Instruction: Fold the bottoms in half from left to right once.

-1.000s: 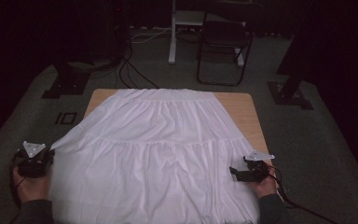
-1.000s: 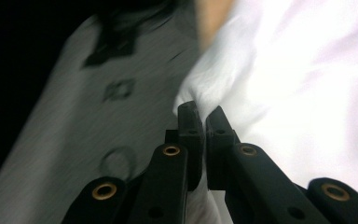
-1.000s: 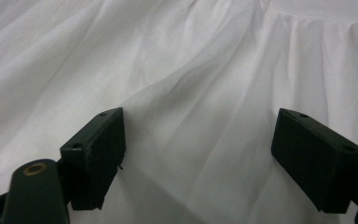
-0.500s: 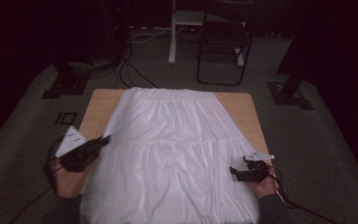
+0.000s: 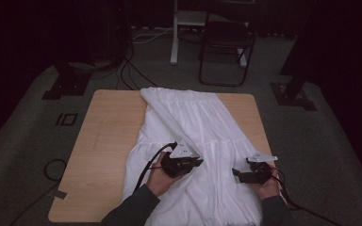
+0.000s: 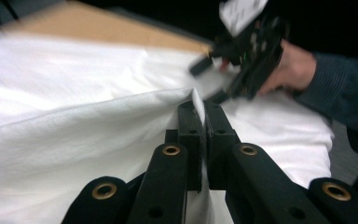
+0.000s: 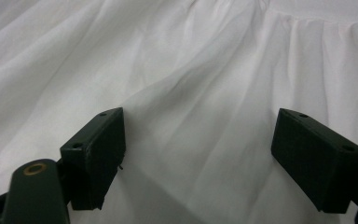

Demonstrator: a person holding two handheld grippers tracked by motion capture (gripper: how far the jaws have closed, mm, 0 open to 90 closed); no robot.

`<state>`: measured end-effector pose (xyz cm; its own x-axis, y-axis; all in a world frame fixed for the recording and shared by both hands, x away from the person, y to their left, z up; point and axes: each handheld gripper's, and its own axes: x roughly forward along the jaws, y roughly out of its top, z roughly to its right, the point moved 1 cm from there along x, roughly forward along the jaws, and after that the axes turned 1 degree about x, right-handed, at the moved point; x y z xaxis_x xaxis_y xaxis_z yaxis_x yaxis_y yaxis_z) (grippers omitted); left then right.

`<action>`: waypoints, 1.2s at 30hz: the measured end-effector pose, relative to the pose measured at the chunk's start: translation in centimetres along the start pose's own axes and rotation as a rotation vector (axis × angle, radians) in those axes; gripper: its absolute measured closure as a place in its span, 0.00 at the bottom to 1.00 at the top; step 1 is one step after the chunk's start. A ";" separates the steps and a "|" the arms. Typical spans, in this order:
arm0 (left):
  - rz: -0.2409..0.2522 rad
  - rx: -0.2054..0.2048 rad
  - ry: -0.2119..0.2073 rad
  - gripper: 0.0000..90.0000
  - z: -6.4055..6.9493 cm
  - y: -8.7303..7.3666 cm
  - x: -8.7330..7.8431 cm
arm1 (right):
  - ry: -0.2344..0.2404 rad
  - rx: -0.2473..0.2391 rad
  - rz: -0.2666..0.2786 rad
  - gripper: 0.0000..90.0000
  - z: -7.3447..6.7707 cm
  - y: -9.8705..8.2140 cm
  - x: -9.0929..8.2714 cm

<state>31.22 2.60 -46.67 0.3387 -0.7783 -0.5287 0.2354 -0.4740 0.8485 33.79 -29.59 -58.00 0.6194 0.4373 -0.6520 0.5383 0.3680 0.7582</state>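
Observation:
A white tiered skirt [image 5: 193, 113] lies on the wooden table [image 5: 108, 136], its left side folded over toward the middle. My left gripper [image 5: 199, 163] hovers over the skirt's near middle and points right. Seen from the left gripper view, this gripper [image 6: 199, 114] is shut on an edge of the white cloth [image 6: 74, 93]. My right gripper [image 5: 238, 175] rests on the skirt's near right part. In the right gripper view its jaws [image 7: 198, 140] stand wide open over the cloth [image 7: 191, 60], which they do not pinch. The left gripper view also shows the right gripper [image 6: 249, 51] farther off in a hand.
The left half of the tabletop is bare wood. Behind the table stand a black chair [image 5: 226, 42] and a white post [image 5: 174, 33]. Cables [image 5: 122, 70] run over the floor, with stand feet at the left [image 5: 66, 84] and right [image 5: 294, 94].
My left gripper has swept right from the table's left edge to the middle, carrying the skirt's left edge and folding it over. The right gripper has stayed put.

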 end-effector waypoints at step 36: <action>-0.174 -0.437 0.464 0.44 -8.9 -17.0 -10.4 | 0.210 -0.104 -0.084 0.65 -11.0 8.1 3.4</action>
<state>31.77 22.41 -55.85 0.5966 -0.4008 -0.6953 0.6374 -0.2898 0.7140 33.91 -16.08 -53.97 0.4367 0.5585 -0.7052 0.5146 0.4879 0.7051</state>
